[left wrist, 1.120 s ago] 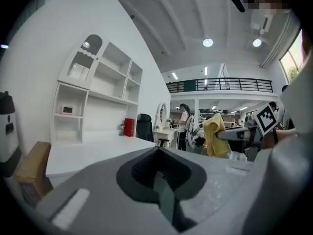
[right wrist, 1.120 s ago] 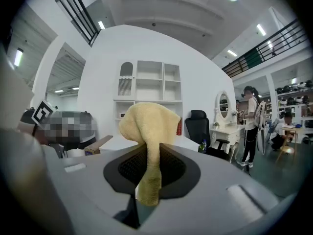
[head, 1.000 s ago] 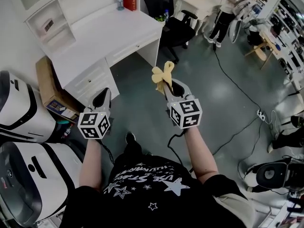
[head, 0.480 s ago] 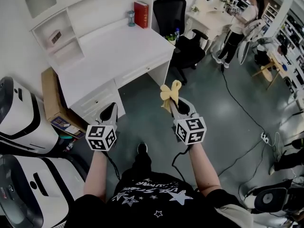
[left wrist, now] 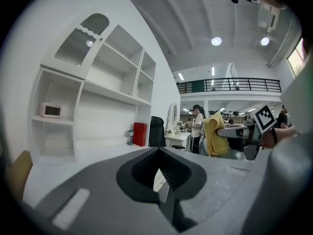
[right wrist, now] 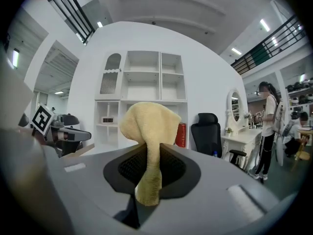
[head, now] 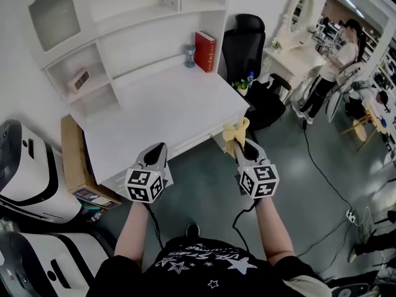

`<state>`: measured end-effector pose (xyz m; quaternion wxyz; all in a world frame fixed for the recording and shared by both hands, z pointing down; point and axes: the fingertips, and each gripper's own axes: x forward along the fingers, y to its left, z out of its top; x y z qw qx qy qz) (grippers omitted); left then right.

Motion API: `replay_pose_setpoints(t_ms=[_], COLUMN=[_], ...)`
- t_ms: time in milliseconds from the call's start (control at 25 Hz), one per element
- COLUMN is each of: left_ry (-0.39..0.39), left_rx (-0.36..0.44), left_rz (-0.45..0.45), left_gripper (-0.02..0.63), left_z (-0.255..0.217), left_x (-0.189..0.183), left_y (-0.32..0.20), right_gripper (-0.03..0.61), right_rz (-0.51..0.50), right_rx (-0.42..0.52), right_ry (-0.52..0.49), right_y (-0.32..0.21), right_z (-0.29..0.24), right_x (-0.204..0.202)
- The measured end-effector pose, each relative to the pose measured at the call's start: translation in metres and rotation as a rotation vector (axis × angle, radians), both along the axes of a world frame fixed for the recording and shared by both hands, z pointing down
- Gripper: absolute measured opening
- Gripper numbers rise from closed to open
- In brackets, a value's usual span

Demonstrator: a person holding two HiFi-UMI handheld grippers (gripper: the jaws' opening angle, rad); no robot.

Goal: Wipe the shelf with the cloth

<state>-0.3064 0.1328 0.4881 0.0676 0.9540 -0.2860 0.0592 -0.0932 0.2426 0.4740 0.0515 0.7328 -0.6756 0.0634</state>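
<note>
We have both arms out in front of the body, elbows bent. The left forearm and right forearm run roughly parallel, with the tools side by side and well apart.

Left tool: jaws together, nothing between them in the left gripper view. It points forward and slightly up, with its tip at the front edge of the white desk.

Right tool: clenched on the soft yellow cloth. In the right gripper view the cloth is pinched at the jaw line. A short tail hangs below the pinch and the bulk flops up past the tips. This tool sits just off the desk's front right corner, over the grey floor.

The white shelf unit stands ahead of both tools, on the far side of the desk, and neither tool nor cloth touches it. A red book stands upright ahead of the right tool, at the back of the desk. A black office chair is beyond it and to the right.
</note>
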Motion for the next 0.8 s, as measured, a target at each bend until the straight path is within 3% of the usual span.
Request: replay_pose_setpoints(t_ms=[440, 800], left_ry=[-0.003, -0.002], left_rx=[0.032, 0.094], left_rz=[-0.03, -0.139], left_gripper=[0.003, 0.003], left_z=[-0.028, -0.048], left_x=[0.036, 0.082], left_y=[-0.105, -0.173], right_gripper=[0.081, 0.081], right_rz=[-0.018, -0.099], right_rx=[0.052, 0.138], right_ry=[0.0, -0.006], right_y=[-0.11, -0.199], right_z=[-0.02, -0.041], right_x=[0.042, 0.107])
